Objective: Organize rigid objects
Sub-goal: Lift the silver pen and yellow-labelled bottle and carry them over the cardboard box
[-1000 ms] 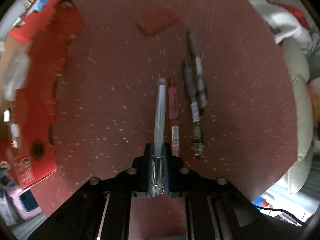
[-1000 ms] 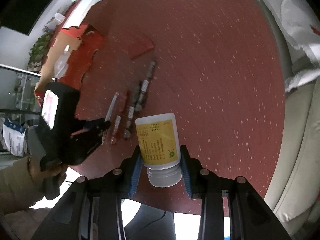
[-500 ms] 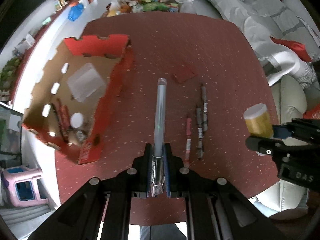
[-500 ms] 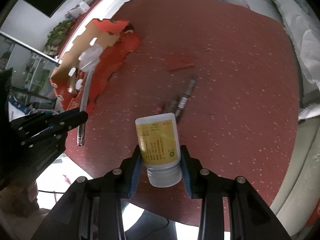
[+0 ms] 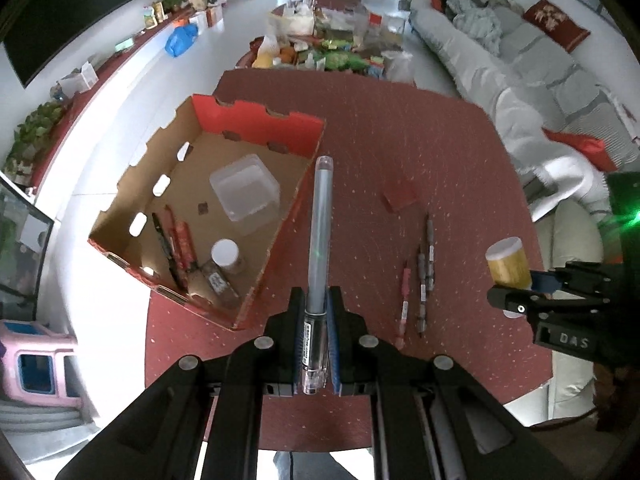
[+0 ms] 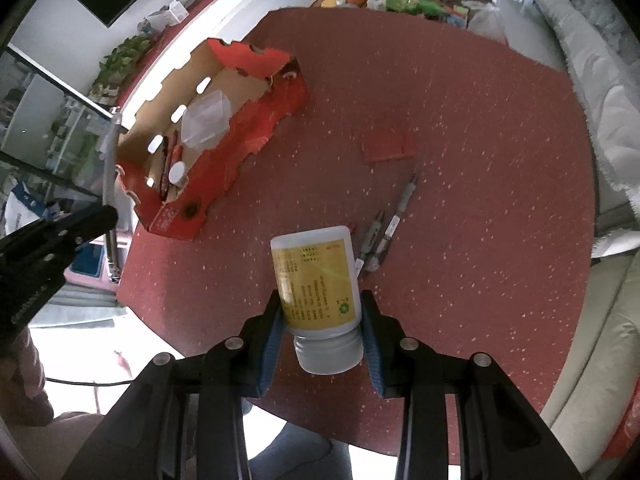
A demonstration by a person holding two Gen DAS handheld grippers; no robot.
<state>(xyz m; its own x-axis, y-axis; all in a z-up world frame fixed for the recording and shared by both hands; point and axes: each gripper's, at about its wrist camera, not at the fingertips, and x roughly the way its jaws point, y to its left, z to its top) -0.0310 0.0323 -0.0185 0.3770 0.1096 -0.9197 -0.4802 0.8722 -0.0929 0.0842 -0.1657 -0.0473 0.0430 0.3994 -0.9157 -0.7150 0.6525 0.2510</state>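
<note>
We find the left gripper [image 5: 316,340] at the lower centre of its wrist view, its jaws pressed onto the barrel of a clear pen [image 5: 320,248]. The pen runs straight up the frame from between the blue pads, its capped tip ending over the right wall of the cardboard box [image 5: 256,124]. The pen is raised off the worktop [image 5: 400,120].

The box sits in the upper left of that view, open at the top, with red outer walls. Inside it we note a clear plastic container [image 5: 245,187], a small white-capped jar [image 5: 226,255] and several pens lying along the lower left wall.

To the right of the held pen, three loose pens [image 5: 420,276] lie side by side on the red speckled worktop, running roughly up the frame. Above them lies a small red block [image 5: 400,196], apart from the pens.

The right gripper [image 6: 320,336], at the lower centre of its own view, is clamped on a yellow-labelled bottle [image 6: 316,276], gripped near its white cap, with the bottle's base pointing up the frame. The bottle is held above the worktop and partly covers the lower ends of the loose pens. In the left wrist view this same bottle appears at the right edge of the frame.
</note>
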